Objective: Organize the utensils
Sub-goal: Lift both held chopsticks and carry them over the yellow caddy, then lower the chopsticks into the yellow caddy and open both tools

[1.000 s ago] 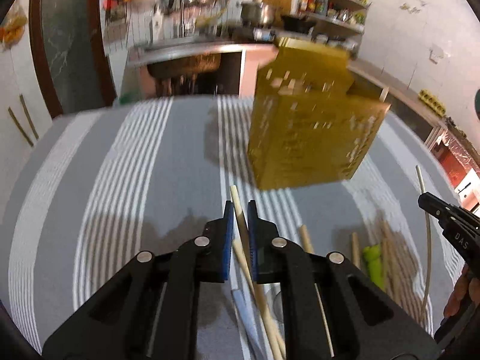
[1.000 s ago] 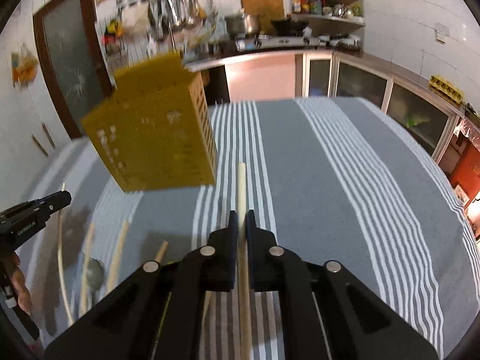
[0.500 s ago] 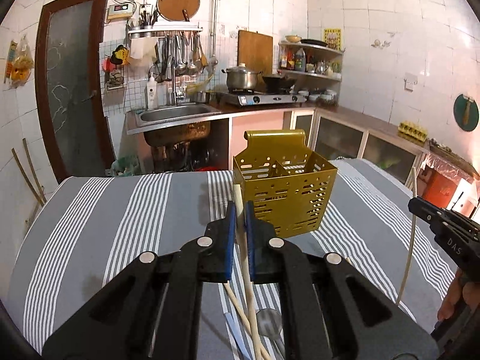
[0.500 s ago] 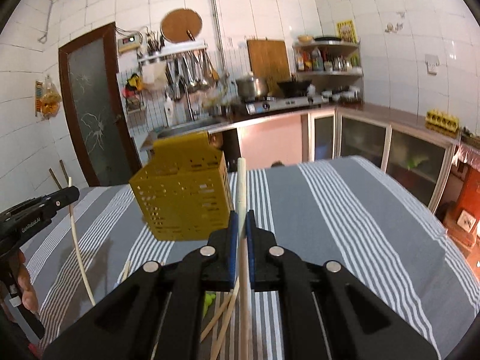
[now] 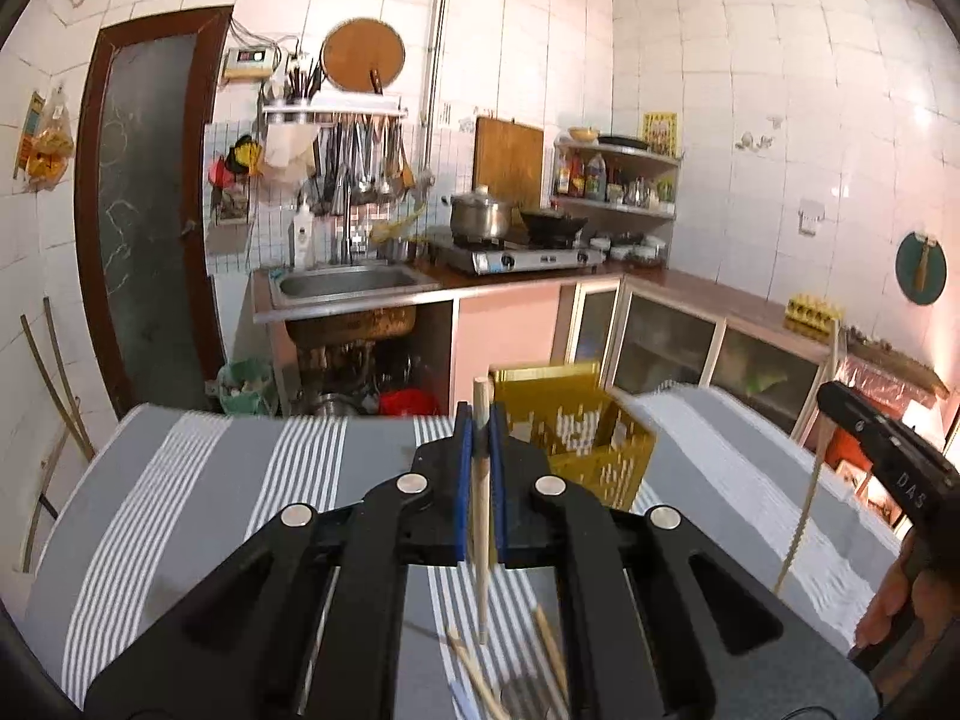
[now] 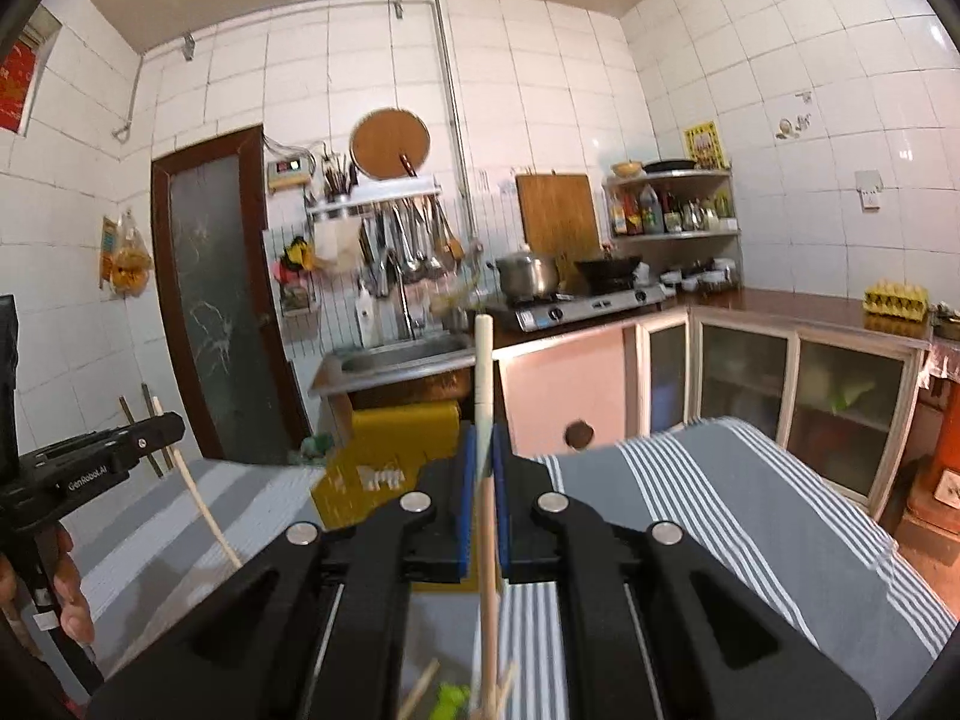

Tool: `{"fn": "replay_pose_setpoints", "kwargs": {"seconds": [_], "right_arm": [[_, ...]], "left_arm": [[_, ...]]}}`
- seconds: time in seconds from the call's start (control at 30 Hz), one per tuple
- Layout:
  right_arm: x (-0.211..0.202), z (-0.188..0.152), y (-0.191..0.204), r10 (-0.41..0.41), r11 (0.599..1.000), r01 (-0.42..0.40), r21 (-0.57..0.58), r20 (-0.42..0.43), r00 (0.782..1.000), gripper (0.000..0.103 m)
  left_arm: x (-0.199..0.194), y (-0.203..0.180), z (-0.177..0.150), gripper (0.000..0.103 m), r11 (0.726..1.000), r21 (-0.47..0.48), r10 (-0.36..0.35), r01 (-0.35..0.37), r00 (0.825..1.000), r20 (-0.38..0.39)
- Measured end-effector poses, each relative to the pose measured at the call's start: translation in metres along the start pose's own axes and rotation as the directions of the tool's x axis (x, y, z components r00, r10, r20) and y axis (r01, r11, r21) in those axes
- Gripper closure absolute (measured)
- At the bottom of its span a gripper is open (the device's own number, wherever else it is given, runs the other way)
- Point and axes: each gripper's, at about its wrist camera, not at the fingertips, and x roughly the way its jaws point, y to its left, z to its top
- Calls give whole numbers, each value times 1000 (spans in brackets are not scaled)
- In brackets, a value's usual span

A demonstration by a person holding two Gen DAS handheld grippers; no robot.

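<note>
My left gripper (image 5: 478,420) is shut on a wooden chopstick (image 5: 480,516), held upright above the striped table. My right gripper (image 6: 483,438) is shut on another wooden chopstick (image 6: 485,384), also upright. The yellow perforated utensil holder (image 5: 576,438) stands on the table just beyond and right of the left gripper; in the right wrist view the holder (image 6: 384,456) sits left of the fingers. Loose chopsticks (image 5: 540,660) and a green item (image 6: 450,699) lie on the cloth below. Each gripper shows at the other view's edge, the right one (image 5: 882,450) and the left one (image 6: 96,462).
The table has a grey cloth with white stripes (image 5: 198,480). Beyond its far edge are a sink counter (image 5: 354,288), a stove with pots (image 5: 516,240) and glass-door cabinets (image 6: 798,396). A brown door (image 5: 150,240) is at the left.
Both grippers have lifted and tilted up with their chopsticks, from looking down at the table to looking across the kitchen. The holder now appears lower and farther in both views.
</note>
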Motion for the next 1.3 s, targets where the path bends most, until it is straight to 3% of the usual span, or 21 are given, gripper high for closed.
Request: {"fn": "replay_pose_setpoints", "kwargs": {"seconds": [0.43,0.67,0.83,0.93,1.13,1.27,1.3], "right_arm": [[64,66,21,31,1000,-30,-7,129,991,97],[100,82,29,8,1000,-9,7,210,978,97],[127,83,29,-5,1000,-1,26,242,970,97],[148,71,29,-3,1000,0,13,219,976,97],[176,26,23,-14,999,18,-43,97,995,97],[186,12,17,-14,999,13,-52,-14,1000,96],[187,10,14,-19,998,17,-52,-37,999,95]], "left_arm": [[7,-11,97,99,1000,-20,1,2,986,169],[45,-22,122,99,1000,-25,-1,6,982,189],[83,-27,107,99,1000,-17,10,-8,989,148],[111,-21,87,99,1000,-21,11,-9,996,90],[152,-8,45,99,999,-41,17,-19,999,-32],[156,-2,34,99,999,-35,26,-29,997,-71],[153,-1,33,95,999,-24,36,-38,996,-79]]}}
